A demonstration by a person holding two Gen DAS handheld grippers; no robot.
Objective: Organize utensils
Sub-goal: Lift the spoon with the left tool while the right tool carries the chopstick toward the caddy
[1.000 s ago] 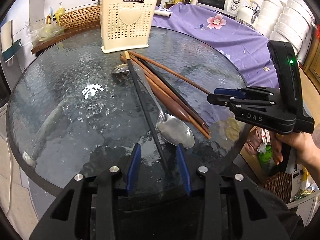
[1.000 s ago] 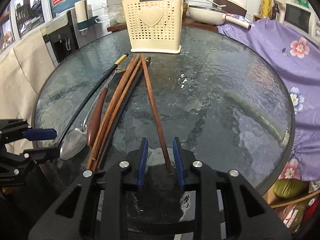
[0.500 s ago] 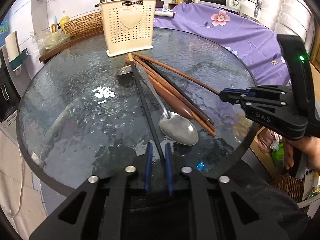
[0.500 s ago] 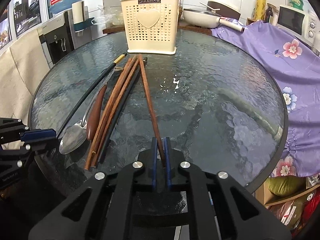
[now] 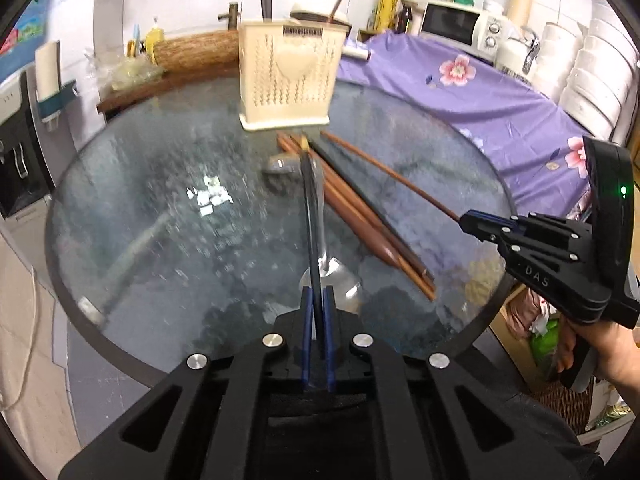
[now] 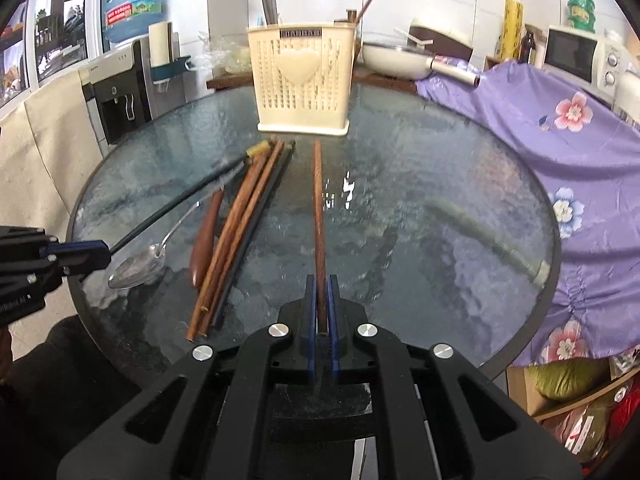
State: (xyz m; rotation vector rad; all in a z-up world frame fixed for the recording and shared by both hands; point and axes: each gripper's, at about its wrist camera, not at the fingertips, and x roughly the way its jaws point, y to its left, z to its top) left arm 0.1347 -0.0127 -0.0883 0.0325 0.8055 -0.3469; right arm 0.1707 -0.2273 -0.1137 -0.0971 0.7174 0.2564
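A cream perforated utensil holder [image 5: 290, 76] [image 6: 304, 80] stands at the far side of the round glass table [image 5: 160, 216] [image 6: 440, 184]. My left gripper [image 5: 317, 294] is shut on a black chopstick [image 5: 309, 208] with a gold tip and holds it lifted; it also shows in the right wrist view [image 6: 180, 204]. My right gripper [image 6: 321, 284] is shut on a brown wooden chopstick [image 6: 319, 208] [image 5: 392, 174], lifted off the pile. Left on the glass are a metal spoon [image 6: 138, 266] [image 5: 334, 276], a wooden-handled utensil [image 6: 204, 236] and several brown and black chopsticks [image 6: 240, 232] [image 5: 372, 224].
A purple flowered cloth [image 6: 560, 128] [image 5: 460, 92] covers the surface right of the table. A white pan [image 6: 396, 62] and a microwave [image 5: 460, 26] stand behind. A water dispenser [image 6: 116, 92] is at the left. Stacked white bowls [image 5: 592, 76] are at the far right.
Both grippers closed on their chopsticks within the last second. Both have since lifted and pulled their chopsticks clear of the pile; the brown one now points straight at the holder.
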